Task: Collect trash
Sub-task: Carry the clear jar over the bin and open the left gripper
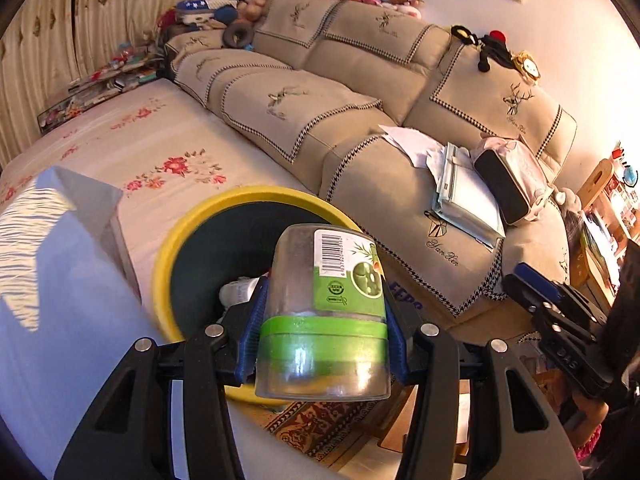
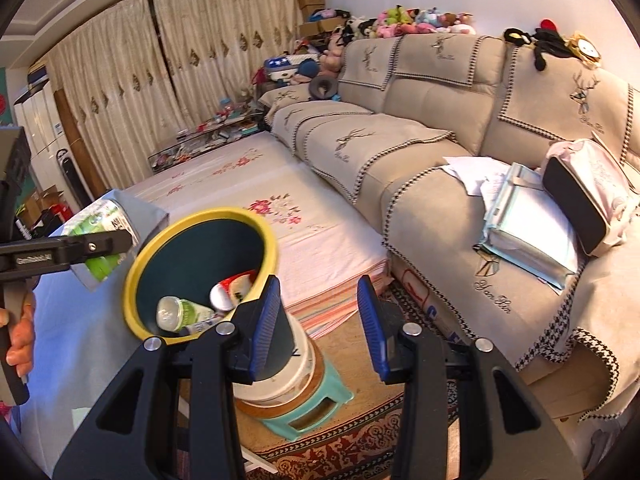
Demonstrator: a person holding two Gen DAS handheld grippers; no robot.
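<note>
Our left gripper (image 1: 322,344) has its jaws clamped on the clear jar (image 1: 324,312), blue pads pressing either side of the green band near the lid end. The jar's long axis runs forward and upward from the jaws, its base tilted toward the yellow-rimmed bin (image 1: 176,248), whose open mouth sits just beyond and below the jar. That is the relation we judge the next move to turn on: the jar is already over the near rim, so a small advance toward the bin and then opening should drop it in. The risk is clipping the rim or letting go short, so that the jar falls outside the bin.

Our right gripper (image 2: 318,320) hangs with its jaws wide apart and nothing between them, just right of the bin (image 2: 132,280), so the left hand is the one to act. In the right wrist view the bin already holds a pale bottle (image 2: 180,314) and a red-and-white can (image 2: 230,290).

The bin tilts against a white bucket (image 2: 280,376) stacked on a teal stool (image 2: 304,412), which stands on a patterned rug (image 2: 344,452). Behind the bin lies a flowered mattress (image 2: 304,240), and right of it a beige sofa (image 2: 420,148) with papers (image 2: 528,228) and a pink pouch (image 2: 584,196) on the seat.
</note>
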